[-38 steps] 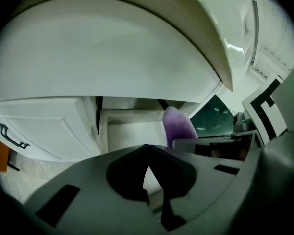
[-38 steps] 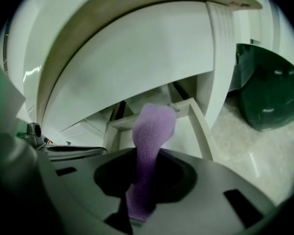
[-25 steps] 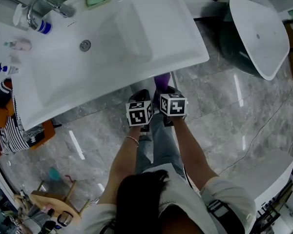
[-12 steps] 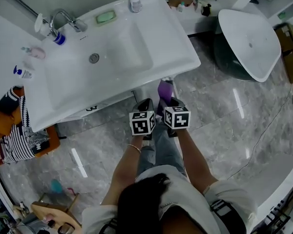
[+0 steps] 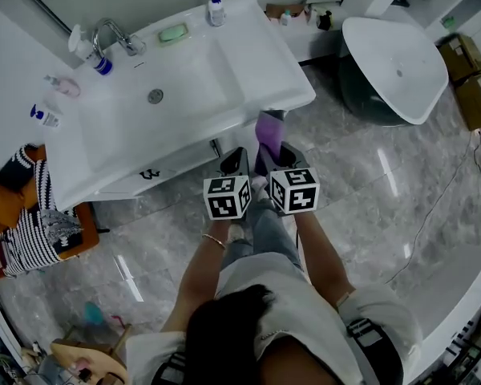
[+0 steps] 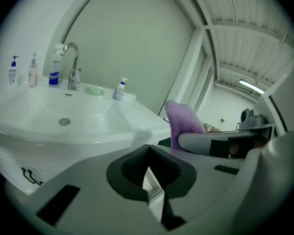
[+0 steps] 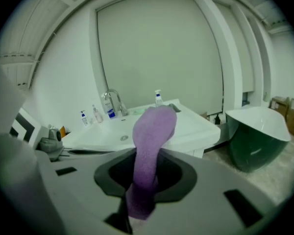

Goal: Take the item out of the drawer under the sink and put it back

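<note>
fig. head view and both gripper views, cloth out of the drawer and held in the air.

the right tongs [image 7: 143,180] are clamped on the lower end of a purple cloth [image 7: 154,131], the pads pressing it from both sides. the left tongs [image 6: 148,173] are closed at the tips with nothing between them. they sit just left of the right pair. in the head view the cloth pokes out beyond the right tongs, in front of the near right corner of the sink [image 5: 298,95] and above the grey floor [image 5: 361,175].

orientation: the cloth's long axis runs along the line of the tongs, away from me and rising toward the sink. its free end is the far, upper one, and it curls over slightly to the right. the gripped end is bunched narrow.

step in hand, as i judge it: the take-out half looks done, so the return comes next. i want to hold this grip steady and bring the free end down below the sink's near edge without brushing it. the cloth should go in free end first and be let go only once it lies inside. the left tongs are spare for the drawer front, which i cannot make out clearly here.
</note>
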### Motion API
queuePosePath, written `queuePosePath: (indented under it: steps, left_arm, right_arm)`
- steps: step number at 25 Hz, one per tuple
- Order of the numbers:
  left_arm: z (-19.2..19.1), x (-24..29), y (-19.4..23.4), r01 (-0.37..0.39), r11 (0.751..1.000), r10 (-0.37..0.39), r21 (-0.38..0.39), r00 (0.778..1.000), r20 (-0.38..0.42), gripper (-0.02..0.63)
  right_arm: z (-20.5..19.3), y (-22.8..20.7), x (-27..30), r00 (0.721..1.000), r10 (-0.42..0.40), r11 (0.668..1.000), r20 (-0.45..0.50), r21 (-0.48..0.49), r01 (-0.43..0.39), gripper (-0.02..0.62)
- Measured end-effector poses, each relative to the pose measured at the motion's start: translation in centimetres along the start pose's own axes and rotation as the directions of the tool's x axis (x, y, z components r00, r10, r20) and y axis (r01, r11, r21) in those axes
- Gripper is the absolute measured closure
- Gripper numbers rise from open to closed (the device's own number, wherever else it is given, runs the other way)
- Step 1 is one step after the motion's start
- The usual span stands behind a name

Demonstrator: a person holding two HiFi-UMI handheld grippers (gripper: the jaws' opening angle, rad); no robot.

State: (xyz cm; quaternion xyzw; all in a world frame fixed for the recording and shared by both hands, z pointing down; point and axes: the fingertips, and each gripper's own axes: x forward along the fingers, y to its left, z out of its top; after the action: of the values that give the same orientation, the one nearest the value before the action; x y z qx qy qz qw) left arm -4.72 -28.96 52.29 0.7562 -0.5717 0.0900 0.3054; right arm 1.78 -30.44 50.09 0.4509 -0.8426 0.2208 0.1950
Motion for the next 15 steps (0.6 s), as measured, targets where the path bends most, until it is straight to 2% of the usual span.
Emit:
queuePosePath:
  steps: [4, 8, 15]
  left_arm:
    - [3.2, -2.5, -1.1, 0.007, 1.000, -0.009, 0.024, 0.995, 0.099, 0.603]
    - [6.6, -4.7, -2.7, 0.025, 0.999, -0.032, 0.040, 0.980, 0.197, 0.603]
    - [10.0, -7.6, -4.9, 0.022, 0.991, -0.058, 0.133, 0.959, 0.276, 0.603]
  right_arm:
    - [2.7, 1.1, -2.3, 0.997, -0.008, 1.000, 0.078, -0.028, 0.010, 0.497]
    - [4.5, 2.2, -4.2, 0.992, -0.015, 0.998, 0.127, -0.063, 0.023, 0.497]
    - [7.6, 4.8, -7.0, 0.975, -0.002, 0.994, 0.221, -0.109, 0.027, 0.497]
